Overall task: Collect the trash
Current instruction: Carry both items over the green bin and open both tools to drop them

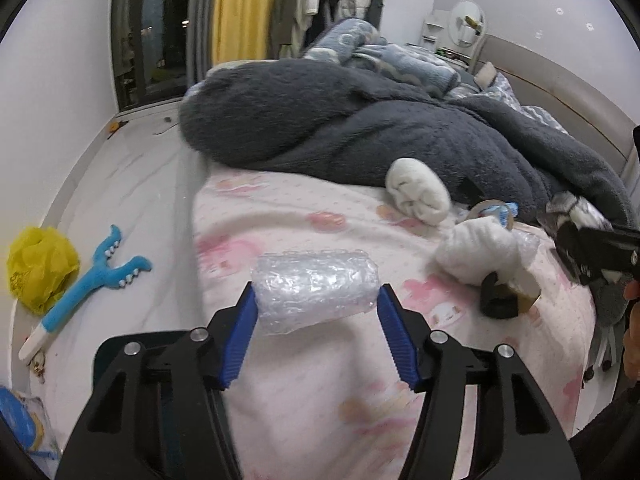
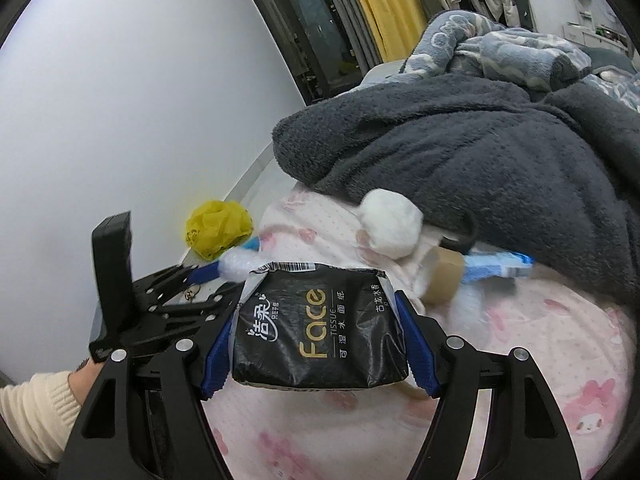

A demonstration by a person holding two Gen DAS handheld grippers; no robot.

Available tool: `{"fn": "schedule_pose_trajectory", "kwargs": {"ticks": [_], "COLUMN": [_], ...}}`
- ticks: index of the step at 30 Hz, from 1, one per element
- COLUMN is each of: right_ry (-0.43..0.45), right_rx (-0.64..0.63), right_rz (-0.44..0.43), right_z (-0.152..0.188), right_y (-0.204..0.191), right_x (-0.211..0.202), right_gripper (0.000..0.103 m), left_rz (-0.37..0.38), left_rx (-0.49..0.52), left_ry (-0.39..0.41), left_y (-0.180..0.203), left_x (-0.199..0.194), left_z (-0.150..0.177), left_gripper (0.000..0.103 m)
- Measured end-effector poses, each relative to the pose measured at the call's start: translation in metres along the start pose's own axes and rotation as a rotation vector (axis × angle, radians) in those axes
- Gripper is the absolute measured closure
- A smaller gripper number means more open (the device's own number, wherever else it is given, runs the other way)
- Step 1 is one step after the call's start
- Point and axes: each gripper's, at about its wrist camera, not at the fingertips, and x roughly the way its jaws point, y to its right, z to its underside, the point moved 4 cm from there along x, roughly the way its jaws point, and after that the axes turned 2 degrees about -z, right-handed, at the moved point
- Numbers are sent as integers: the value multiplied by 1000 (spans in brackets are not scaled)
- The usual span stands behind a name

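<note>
My left gripper (image 1: 316,300) is shut on a roll of clear bubble wrap (image 1: 316,286) and holds it over the pink bed sheet (image 1: 304,400). My right gripper (image 2: 318,320) is shut on a black tissue packet (image 2: 320,324) marked "Face". In the right wrist view the left gripper (image 2: 208,276) sits to the left with the bubble wrap (image 2: 240,266). In the left wrist view the right gripper's black body (image 1: 596,248) shows at the right edge. A crumpled yellow plastic bag (image 1: 40,268) lies on the floor by the wall; it also shows in the right wrist view (image 2: 218,228).
On the bed lie white balled socks (image 1: 418,192), a white wad (image 1: 476,254), a cardboard tube (image 2: 444,276), a blue wrapper (image 2: 496,266), a tape roll (image 1: 492,210) and a dark grey fleece blanket (image 1: 360,132). A blue toy (image 1: 92,284) lies on the floor.
</note>
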Motion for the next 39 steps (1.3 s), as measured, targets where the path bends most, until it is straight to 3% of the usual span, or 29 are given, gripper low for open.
{"fn": "schedule_pose_trajectory", "kwargs": {"ticks": [15,28,39], "right_ry": [-37,-123,-204], "right_rx": [-47,-97,-109], "right_rz": [-45,-61,-83], "right_z": [-6,1,13], "right_y": [-71,-134,-177], "right_x": [58,119,167], "right_gripper": [30,30,30], "left_rz": [-103,-162,-139], "left_rx": [-119,-208,-328], "left_ry": [-55,-204,-386], "left_y": [-85,-147,-193], "left_x": [-30,-16,4], "left_z": [42,90,140], "left_gripper": [40,40,40]}}
